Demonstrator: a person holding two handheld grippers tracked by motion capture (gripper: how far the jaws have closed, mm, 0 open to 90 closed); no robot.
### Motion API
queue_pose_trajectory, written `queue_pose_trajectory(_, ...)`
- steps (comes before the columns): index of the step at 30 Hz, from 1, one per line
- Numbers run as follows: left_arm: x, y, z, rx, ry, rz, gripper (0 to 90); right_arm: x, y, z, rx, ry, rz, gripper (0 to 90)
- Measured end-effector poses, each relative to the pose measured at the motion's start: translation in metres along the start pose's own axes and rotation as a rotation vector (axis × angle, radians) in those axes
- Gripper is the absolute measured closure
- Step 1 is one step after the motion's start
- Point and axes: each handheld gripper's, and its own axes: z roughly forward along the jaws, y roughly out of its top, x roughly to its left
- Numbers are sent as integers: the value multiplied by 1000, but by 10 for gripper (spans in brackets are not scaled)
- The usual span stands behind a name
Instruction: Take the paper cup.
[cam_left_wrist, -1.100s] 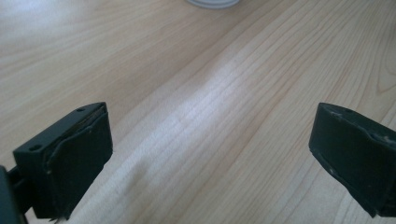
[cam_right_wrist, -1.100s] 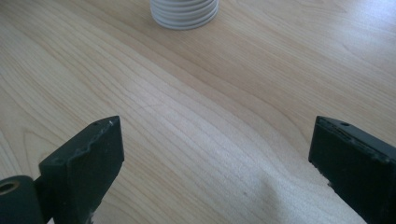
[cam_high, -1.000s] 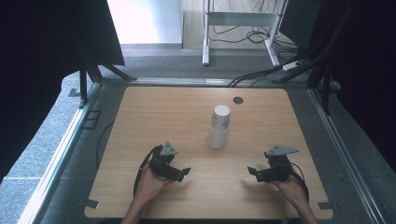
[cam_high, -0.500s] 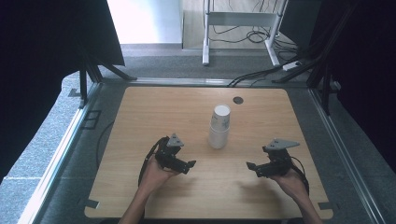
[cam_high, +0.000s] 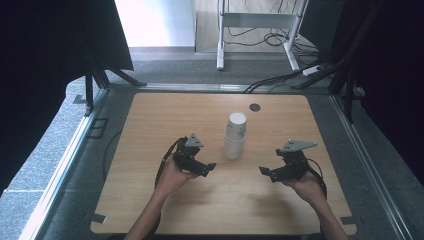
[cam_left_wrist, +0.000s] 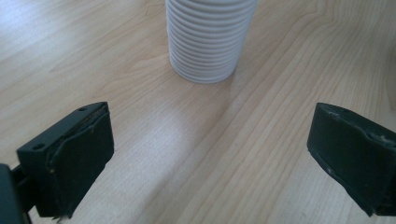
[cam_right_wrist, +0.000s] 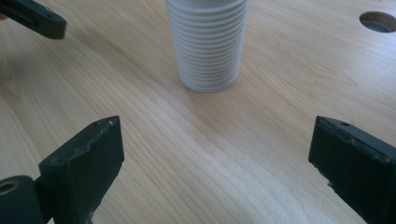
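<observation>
While aimed at white cup stack (cam_high: 235, 136), upright mid-worktop (cam_high: 150, 115) toward far edge: left tool (cam_high: 202, 167) gaping wide, right tool (cam_high: 267, 173) gaping wide, both empty, near front edge.

Cup stack (cam_high: 234, 135) stands on table (cam_high: 150, 115), between grippers.
</observation>
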Motion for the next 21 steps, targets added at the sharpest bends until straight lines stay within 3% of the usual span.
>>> queue_pose_trajectory(6, 1, 8, 7, 2, -1, 9, 6, -2, 13, 3, -25, 36, 1, 32)
queue_pose_trajectory(21, 7, 30, 23, -2, -5, 30, 19, -6, 47, 16, -31, 63, -46, 32)
